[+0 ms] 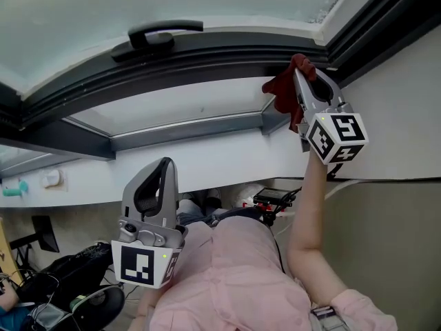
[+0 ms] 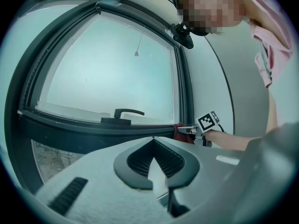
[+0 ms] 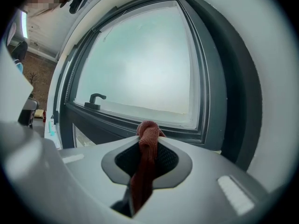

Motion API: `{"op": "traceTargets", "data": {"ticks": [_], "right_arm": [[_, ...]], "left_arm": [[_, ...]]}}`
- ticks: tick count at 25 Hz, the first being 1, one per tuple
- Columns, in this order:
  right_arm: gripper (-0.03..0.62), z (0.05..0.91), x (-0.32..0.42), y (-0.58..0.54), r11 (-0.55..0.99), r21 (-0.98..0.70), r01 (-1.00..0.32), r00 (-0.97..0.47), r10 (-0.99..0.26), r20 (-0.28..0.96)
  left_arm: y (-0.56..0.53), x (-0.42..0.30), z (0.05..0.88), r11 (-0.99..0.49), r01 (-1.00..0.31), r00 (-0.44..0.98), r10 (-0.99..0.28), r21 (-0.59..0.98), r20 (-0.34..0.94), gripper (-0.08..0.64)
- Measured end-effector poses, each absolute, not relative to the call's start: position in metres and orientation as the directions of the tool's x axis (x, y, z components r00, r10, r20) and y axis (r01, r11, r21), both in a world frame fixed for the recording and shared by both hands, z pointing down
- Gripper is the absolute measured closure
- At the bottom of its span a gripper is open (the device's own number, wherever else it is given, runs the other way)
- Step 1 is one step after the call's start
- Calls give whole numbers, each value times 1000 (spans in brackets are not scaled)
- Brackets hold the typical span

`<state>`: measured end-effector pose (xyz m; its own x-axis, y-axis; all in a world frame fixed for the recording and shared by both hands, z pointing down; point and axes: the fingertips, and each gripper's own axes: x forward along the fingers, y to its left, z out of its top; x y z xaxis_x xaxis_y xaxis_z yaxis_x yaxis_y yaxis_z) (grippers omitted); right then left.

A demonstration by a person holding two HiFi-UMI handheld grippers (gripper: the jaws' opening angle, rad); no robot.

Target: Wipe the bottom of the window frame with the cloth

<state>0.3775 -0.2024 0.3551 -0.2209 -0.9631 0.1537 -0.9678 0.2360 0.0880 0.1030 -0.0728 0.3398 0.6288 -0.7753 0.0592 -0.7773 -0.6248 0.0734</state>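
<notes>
The dark grey window frame's bottom rail (image 1: 220, 52) runs across the head view. My right gripper (image 1: 301, 69) is shut on a reddish-brown cloth (image 1: 281, 88) and holds its bunched end near the frame's lower right corner. In the right gripper view the cloth (image 3: 147, 139) sticks out between the jaws, just short of the bottom rail (image 3: 135, 120). My left gripper (image 1: 165, 165) hangs low and to the left, away from the window, its jaws shut on nothing. The left gripper view shows its jaws (image 2: 153, 143) closed, with the right gripper (image 2: 189, 130) and cloth (image 2: 179, 130) beyond them.
A black window handle (image 1: 164, 33) sits on the rail's left part. A pale wall (image 1: 406, 102) borders the frame on the right, and a white sill (image 1: 207, 157) lies below it. Bags, cables and a chair (image 1: 76, 281) clutter the floor at lower left.
</notes>
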Motion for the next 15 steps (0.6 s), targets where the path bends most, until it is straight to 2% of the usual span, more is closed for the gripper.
{"op": "traceTargets", "data": {"ticks": [15], "right_arm": [[540, 355, 413, -201, 170, 68, -983, -159, -976, 148]], "left_arm": [[-74, 119, 338, -637, -768, 641, -765, 67, 60, 560]]}}
